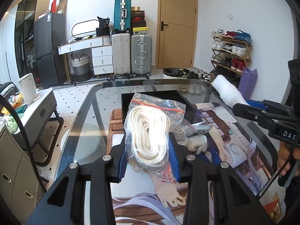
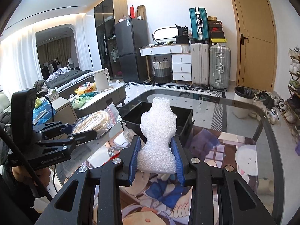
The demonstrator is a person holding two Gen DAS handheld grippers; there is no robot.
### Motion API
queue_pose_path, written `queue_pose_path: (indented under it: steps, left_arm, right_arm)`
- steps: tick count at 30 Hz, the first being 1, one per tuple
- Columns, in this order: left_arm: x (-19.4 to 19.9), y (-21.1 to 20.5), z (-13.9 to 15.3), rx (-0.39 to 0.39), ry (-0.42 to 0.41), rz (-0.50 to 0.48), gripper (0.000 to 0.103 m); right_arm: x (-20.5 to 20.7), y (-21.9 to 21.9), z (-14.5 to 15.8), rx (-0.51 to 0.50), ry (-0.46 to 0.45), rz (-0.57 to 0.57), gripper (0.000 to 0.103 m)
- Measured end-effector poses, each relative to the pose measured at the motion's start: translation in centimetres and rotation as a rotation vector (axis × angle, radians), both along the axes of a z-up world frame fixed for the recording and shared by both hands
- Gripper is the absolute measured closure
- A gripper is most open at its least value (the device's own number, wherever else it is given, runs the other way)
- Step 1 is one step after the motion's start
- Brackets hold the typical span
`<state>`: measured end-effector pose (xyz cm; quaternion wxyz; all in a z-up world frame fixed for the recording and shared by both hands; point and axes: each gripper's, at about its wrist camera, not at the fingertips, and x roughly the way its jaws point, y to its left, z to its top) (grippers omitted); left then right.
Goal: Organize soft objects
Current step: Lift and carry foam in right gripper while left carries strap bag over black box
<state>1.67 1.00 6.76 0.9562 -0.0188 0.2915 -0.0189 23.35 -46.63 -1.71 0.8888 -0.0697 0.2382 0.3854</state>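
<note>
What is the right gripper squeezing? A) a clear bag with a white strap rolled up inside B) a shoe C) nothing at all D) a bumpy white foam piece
D: in the right wrist view, the right gripper has its blue pads pressed on both sides of the white foam piece, pinching it narrow, while the clear bag sits in the left gripper.

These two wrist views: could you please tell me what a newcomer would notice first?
A clear zip bag of coiled cream strap, gripped in the left tool, fills the left view. A white foam piece, pinched in the right tool, stands above the glass table, before a black open box.
</note>
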Motion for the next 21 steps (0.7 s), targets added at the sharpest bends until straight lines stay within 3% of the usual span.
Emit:
queue_pose_path:
  steps: [21]
  left_arm:
    - [5.2, 1.2, 0.7, 0.006, 0.002, 0.012, 0.066]
  right_arm:
    - [3.4, 2.5, 1.4, 0.008, 0.007, 0.005, 0.069]
